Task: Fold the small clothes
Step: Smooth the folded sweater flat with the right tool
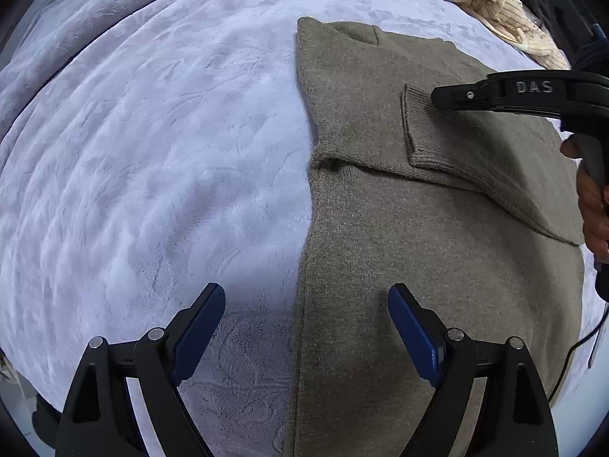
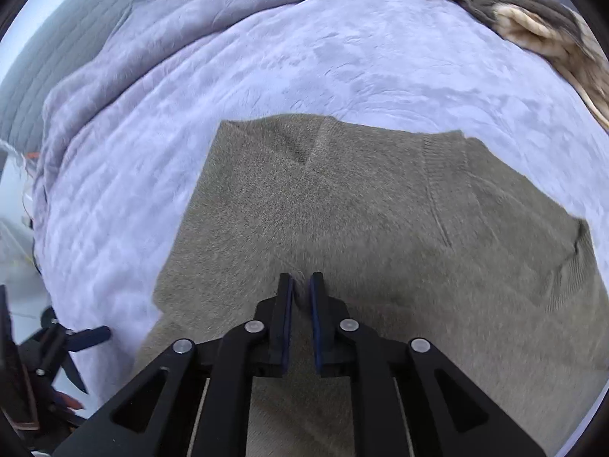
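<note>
Sweater [image 1: 418, 228]: fine matt knit, olive-brown, slightly fuzzy, ribbed at the cuff [image 1: 430, 152]. Blanket [image 1: 152, 152]: plush lavender fleece with a soft sheen and brushed nap. Left gripper [image 1: 306, 304]: matt black plastic, blue rubbery pads [image 1: 413, 327], bright metal pins.

Raised letters "DAS" on the black right gripper [image 1: 445, 97] body.

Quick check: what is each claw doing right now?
Left claw: open, holding nothing, above the olive-brown knitted sweater.
Right claw: nearly shut, nothing visibly gripped.
</note>
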`<action>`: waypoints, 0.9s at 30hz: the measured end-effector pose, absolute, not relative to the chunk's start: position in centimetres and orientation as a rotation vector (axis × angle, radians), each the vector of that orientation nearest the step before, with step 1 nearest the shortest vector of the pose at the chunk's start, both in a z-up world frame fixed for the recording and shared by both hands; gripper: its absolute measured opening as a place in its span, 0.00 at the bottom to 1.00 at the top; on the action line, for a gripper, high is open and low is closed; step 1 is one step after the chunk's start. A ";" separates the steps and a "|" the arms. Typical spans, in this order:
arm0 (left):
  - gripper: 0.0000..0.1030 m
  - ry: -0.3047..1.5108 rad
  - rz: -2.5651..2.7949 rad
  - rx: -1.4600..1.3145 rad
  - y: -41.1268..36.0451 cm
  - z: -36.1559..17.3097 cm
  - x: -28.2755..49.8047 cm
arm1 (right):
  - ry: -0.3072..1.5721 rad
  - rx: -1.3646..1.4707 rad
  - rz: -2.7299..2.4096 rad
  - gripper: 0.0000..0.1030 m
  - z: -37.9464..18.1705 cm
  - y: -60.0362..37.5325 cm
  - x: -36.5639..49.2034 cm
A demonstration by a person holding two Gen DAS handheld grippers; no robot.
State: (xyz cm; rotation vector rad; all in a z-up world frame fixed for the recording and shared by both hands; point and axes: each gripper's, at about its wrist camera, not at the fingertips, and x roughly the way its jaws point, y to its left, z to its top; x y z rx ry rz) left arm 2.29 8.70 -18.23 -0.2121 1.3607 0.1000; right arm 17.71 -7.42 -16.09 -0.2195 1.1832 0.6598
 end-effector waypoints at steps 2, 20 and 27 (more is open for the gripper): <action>0.85 1.368 0.099 -0.208 8.4 -18.1 2.3 | 1.192 -0.142 0.658 0.32 -15.1 -9.1 16.7; 0.89 1.435 0.064 -0.133 4.3 -15.9 2.6 | 1.341 0.327 0.378 0.44 -16.1 -24.0 7.3; 0.89 1.434 0.081 -0.128 4.8 -14.8 1.2 | 1.210 0.307 0.475 0.15 -15.7 -17.0 13.5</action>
